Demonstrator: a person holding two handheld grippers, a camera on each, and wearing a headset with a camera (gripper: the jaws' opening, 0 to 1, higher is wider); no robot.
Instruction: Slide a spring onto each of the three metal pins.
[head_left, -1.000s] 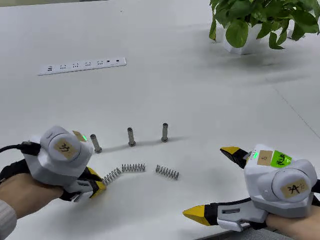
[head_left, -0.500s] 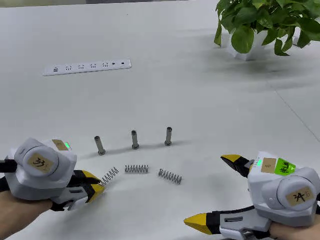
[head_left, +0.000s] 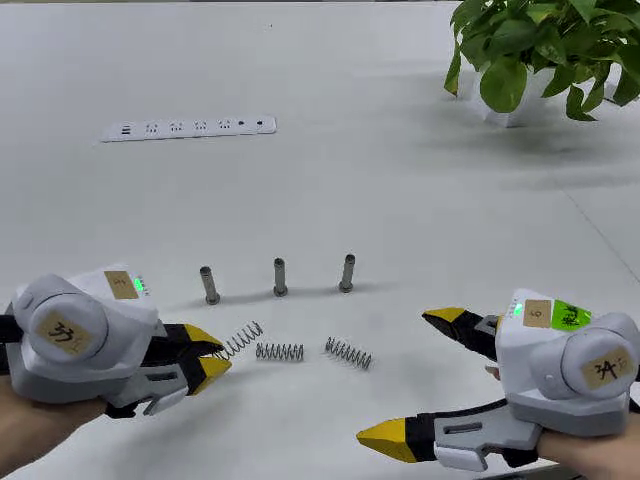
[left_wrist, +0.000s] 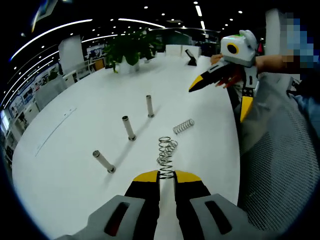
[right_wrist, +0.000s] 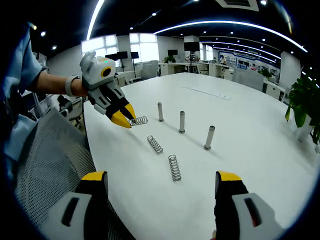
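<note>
The plant (head_left: 540, 45), far beyond the pins (head_left: 279, 277), is cut by the top and right edges. Nearer than the pins, the end of one spring (left_wrist: 166, 152) hides between the tips of the left gripper (left_wrist: 166, 176).

Three upright pins (head_left: 280, 277), two springs (head_left: 279, 351) lying, third spring (head_left: 240, 340) gripped

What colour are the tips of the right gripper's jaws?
Yellow; the head view shows the right gripper best.

A leafy potted plant (head_left: 540, 40) stands near the white table's (head_left: 380, 150) far right edge. Ceiling light strips (right_wrist: 95, 20) glow overhead.
</note>
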